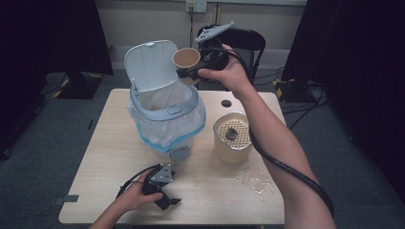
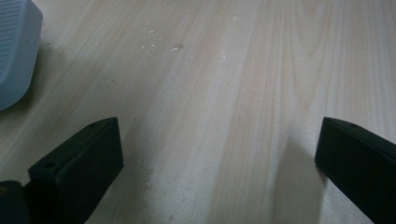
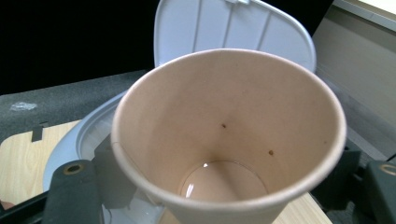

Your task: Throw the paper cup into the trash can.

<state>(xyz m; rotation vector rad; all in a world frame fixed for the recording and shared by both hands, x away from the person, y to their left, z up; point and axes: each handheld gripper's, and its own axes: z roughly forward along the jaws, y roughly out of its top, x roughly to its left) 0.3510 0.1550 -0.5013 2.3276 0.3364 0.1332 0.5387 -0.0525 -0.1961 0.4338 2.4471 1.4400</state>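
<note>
Left gripper [image 1: 165, 200] rested low on the wooden table [image 2: 224, 107], jaws spread wide with nothing between them, likely parked while the other hand worked. Ahead of it stood the lidded bin [image 1: 165, 114], flap up and liner showing. Right gripper [image 1: 191, 71], raised above and just beside the bin's open mouth, was clamped on a paper cup [image 3: 229, 135], seemingly for dumping; a strainer-topped canister [image 1: 232, 138] stood below it, clear of that path.

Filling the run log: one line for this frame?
right gripper: shut on paper cup above open bin | left gripper: open, empty, on table
</note>
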